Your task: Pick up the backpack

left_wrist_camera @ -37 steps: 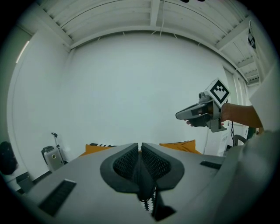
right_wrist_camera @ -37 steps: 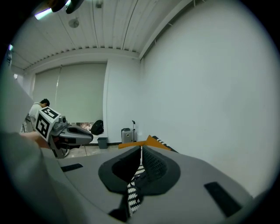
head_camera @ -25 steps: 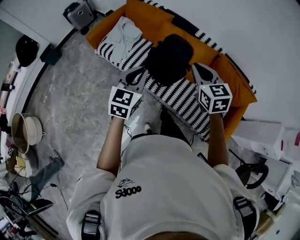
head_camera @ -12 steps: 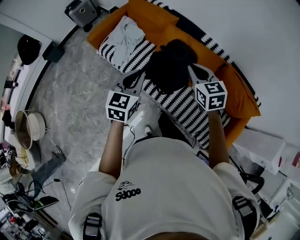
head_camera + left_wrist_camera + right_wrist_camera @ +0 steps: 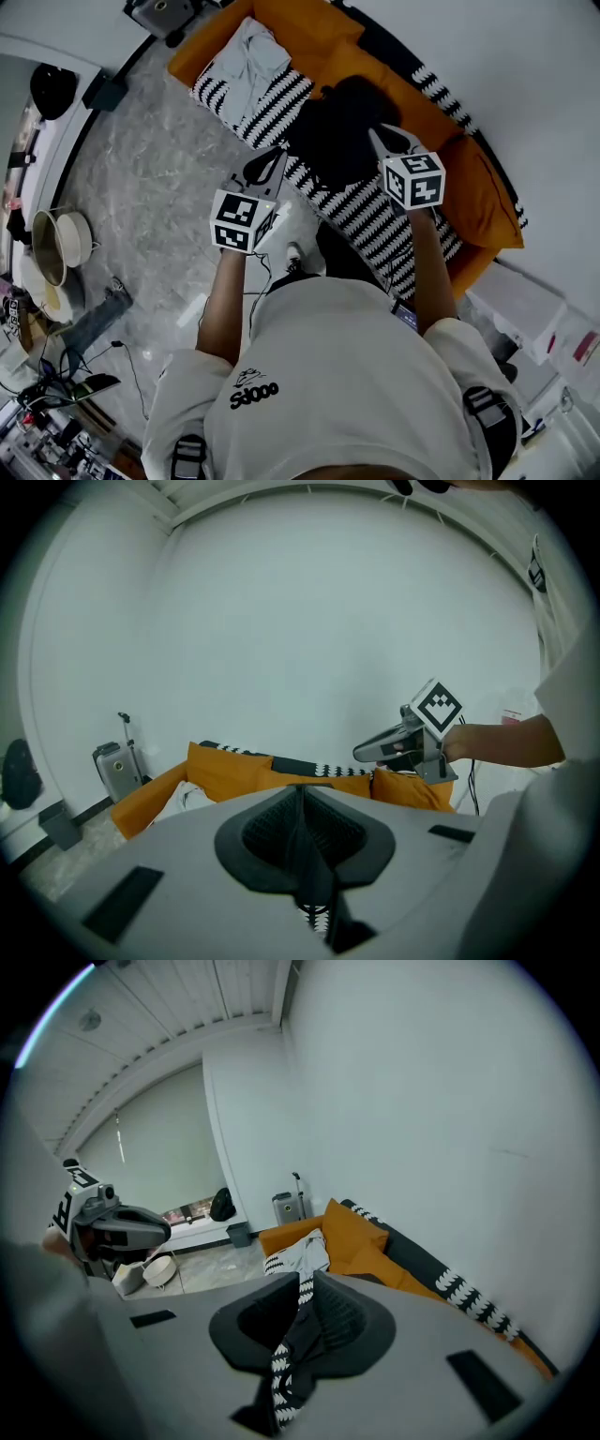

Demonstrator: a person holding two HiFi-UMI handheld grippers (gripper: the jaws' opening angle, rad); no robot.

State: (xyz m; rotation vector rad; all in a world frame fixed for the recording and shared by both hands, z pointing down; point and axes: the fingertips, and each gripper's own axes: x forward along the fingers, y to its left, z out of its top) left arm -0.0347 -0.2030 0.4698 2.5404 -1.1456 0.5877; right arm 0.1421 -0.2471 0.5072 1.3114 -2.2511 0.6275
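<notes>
The black backpack lies on the black-and-white striped cover of an orange sofa. My left gripper hovers at the backpack's near left edge with its jaws shut and nothing between them; in its own view the left gripper points over the sofa. My right gripper reaches the backpack's right side, also shut and empty. The right gripper looks along the sofa in its own view, with striped cover showing below its tips. Whether either gripper touches the backpack I cannot tell.
A pale grey garment lies on the sofa's far left end. A grey suitcase stands beyond that end. On the marbled floor at left sit a round basin and clutter. A white box stands at right.
Both grippers have moved forward and down toward the backpack; the right tips now lie over its right side and the left tips at its near left edge. Both jaws stayed shut.
</notes>
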